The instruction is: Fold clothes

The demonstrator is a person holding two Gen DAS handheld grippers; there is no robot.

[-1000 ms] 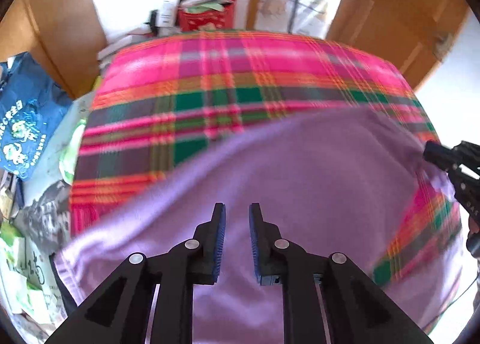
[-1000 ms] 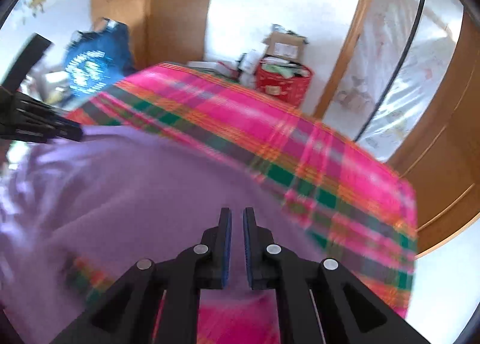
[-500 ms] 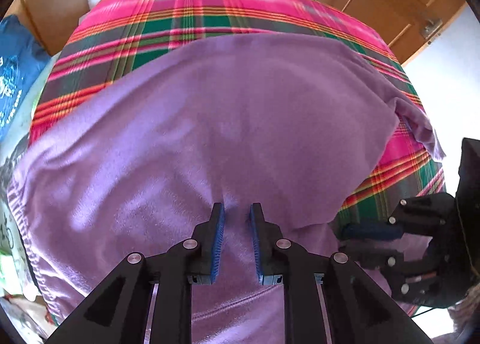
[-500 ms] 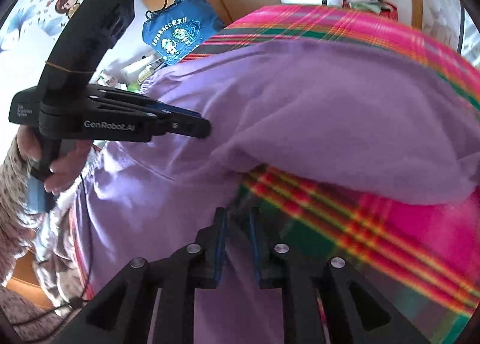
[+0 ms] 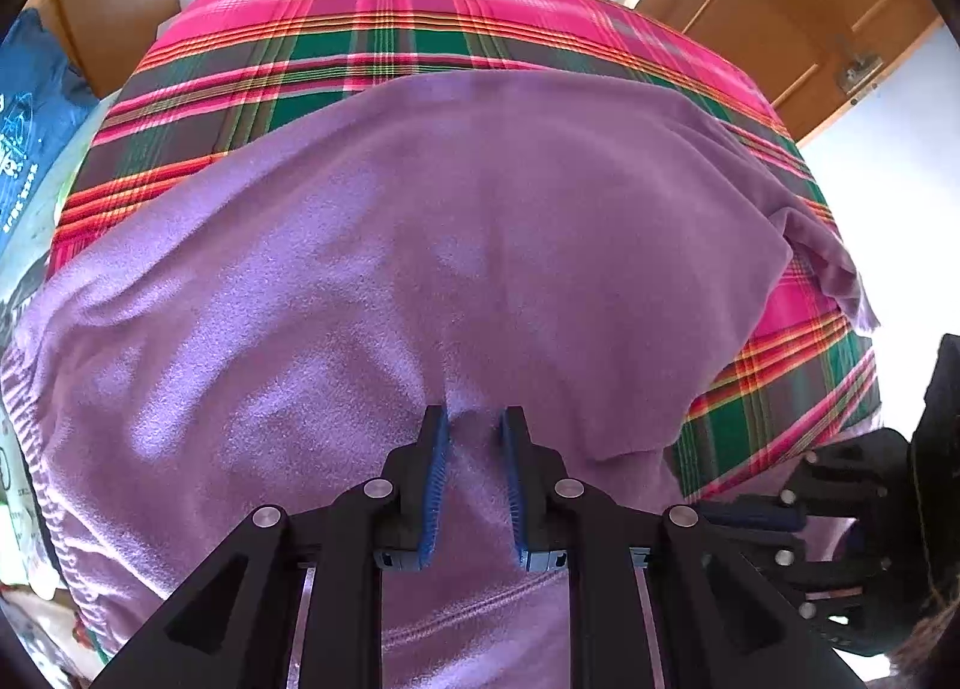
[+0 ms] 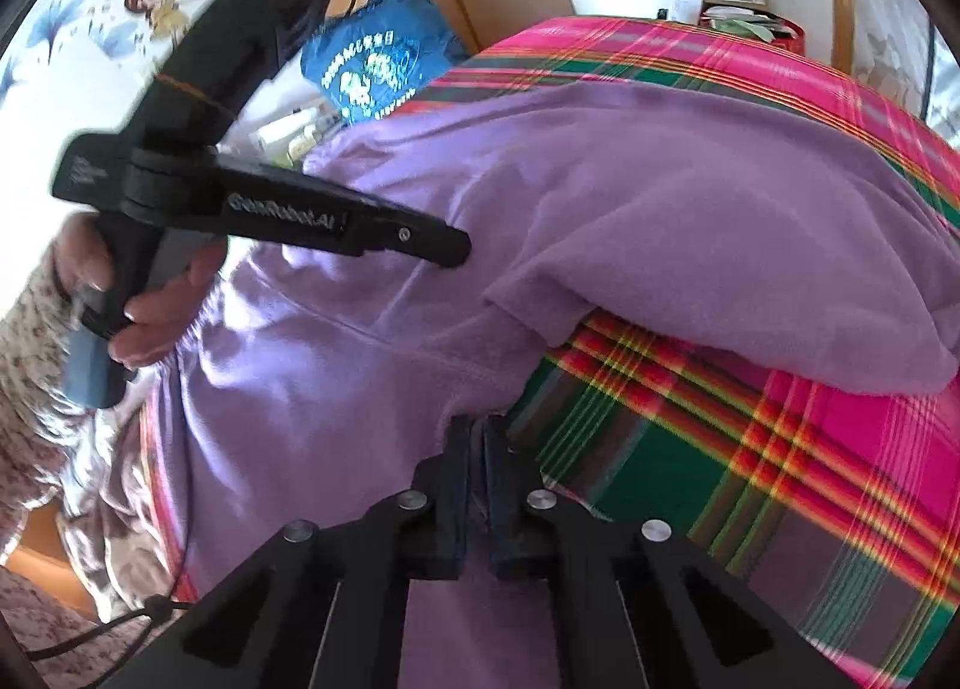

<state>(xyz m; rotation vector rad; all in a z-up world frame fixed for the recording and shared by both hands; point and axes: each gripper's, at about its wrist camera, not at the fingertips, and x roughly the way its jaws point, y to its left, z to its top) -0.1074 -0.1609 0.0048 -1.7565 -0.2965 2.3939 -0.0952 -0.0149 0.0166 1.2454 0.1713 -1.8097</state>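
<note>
- The purple fleece garment [image 5: 420, 245] lies spread over the bed's plaid blanket [image 5: 384, 35], its near hem hanging off the edge towards the person, its far edge well up the bed.
- The left hand-held gripper [image 5: 473, 431] sits at the near middle of the garment with its blue pads [image 5: 434, 479] a little apart and a ridge of fleece pinched up between them (a loose nip, I judge, not a firm clamp).
- The right hand-held gripper [image 6: 477, 437] has its jaws nearly together on the garment's near right edge, right where purple meets plaid; fabric seems caught between them, though shadow hides the contact.
- From the right wrist view, a sleeve or side flap [image 6: 750, 281] lies forward and to the right of that hand-held gripper, its long axis running across the bed, already lapped over the blanket.
- The right hand-held gripper is nearer to that flap; the left one lies further in, over the body of the garment.
- The next fold would likely carry fabric away from the person, up the bed.
</note>
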